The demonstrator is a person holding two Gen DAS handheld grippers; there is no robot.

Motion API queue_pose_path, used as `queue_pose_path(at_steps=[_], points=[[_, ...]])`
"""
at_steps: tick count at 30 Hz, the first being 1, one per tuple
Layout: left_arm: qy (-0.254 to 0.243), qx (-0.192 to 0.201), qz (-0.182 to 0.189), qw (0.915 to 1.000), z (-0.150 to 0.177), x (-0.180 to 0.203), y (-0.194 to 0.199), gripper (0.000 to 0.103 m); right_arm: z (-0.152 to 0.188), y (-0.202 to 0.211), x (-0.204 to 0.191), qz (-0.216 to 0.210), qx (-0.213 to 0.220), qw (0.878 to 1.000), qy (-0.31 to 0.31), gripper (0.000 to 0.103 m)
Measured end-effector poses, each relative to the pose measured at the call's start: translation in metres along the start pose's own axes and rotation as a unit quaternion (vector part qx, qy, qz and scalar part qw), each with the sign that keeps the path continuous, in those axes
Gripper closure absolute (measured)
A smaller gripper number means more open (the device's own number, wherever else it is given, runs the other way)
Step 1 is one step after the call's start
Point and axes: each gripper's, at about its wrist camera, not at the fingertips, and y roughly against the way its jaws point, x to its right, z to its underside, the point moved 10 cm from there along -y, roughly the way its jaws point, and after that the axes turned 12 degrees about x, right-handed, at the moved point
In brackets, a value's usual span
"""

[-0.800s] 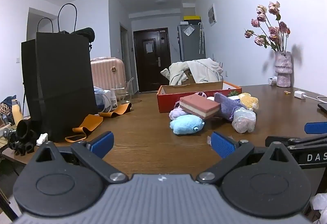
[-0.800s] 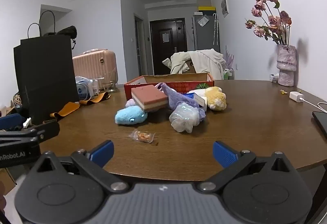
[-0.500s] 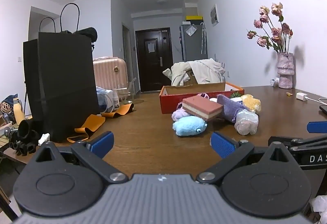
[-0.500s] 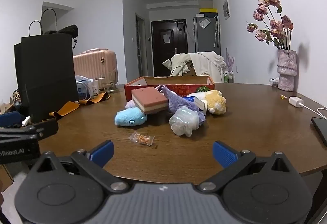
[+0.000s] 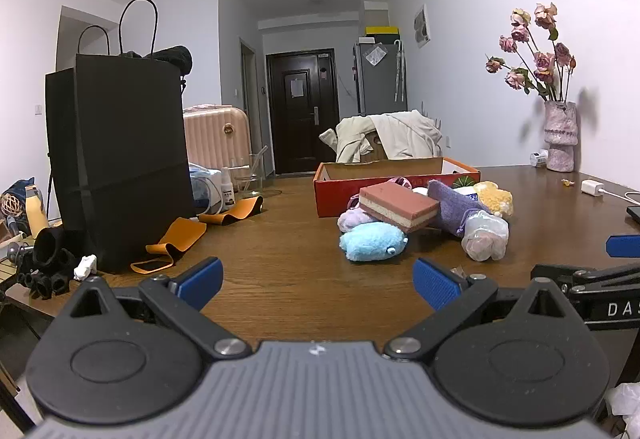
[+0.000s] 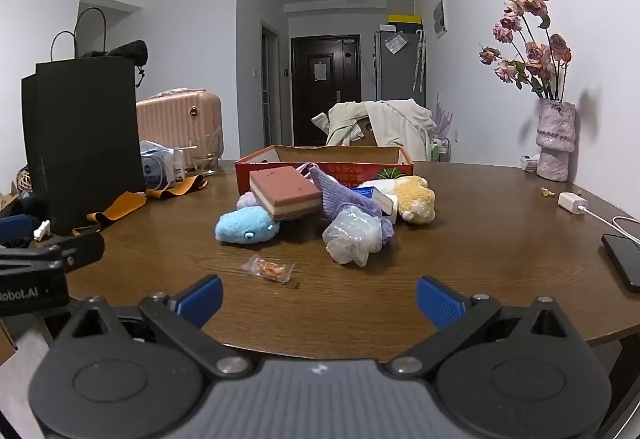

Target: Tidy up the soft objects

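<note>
A heap of soft things lies mid-table in front of a red cardboard box (image 5: 400, 175) (image 6: 320, 161): a blue plush (image 5: 372, 241) (image 6: 245, 225), a pink-and-cream sponge block (image 5: 396, 205) (image 6: 285, 191), a purple cloth (image 5: 456, 207) (image 6: 340, 195), a yellow plush (image 5: 494, 197) (image 6: 416, 199), a clear bag (image 5: 484, 235) (image 6: 352, 235). My left gripper (image 5: 318, 281) is open near the table's front edge, short of the heap. Beside it, my right gripper (image 6: 318, 297) is open too, with nothing between its fingers.
A wrapped candy (image 6: 268, 269) lies before the heap. A tall black paper bag (image 5: 120, 159) and orange straps (image 5: 176, 243) stand at the left. At the right are a vase of dried roses (image 5: 558, 135), a charger (image 6: 572, 203) and a phone (image 6: 622, 259).
Both views have tilted slightly, so the heap sits a little lower in the frames. Both grippers stay open and the objects lie as before.
</note>
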Motion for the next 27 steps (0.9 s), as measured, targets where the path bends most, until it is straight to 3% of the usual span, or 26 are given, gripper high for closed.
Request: queue_pose_path(at_steps=[27], points=[[-0.004,-0.009,0.007,0.9999,0.0063,0.0064,-0.0005,0.000,0.0069,-0.0018,0.0038,0.013,-0.015,1.000,0.002,0.000]])
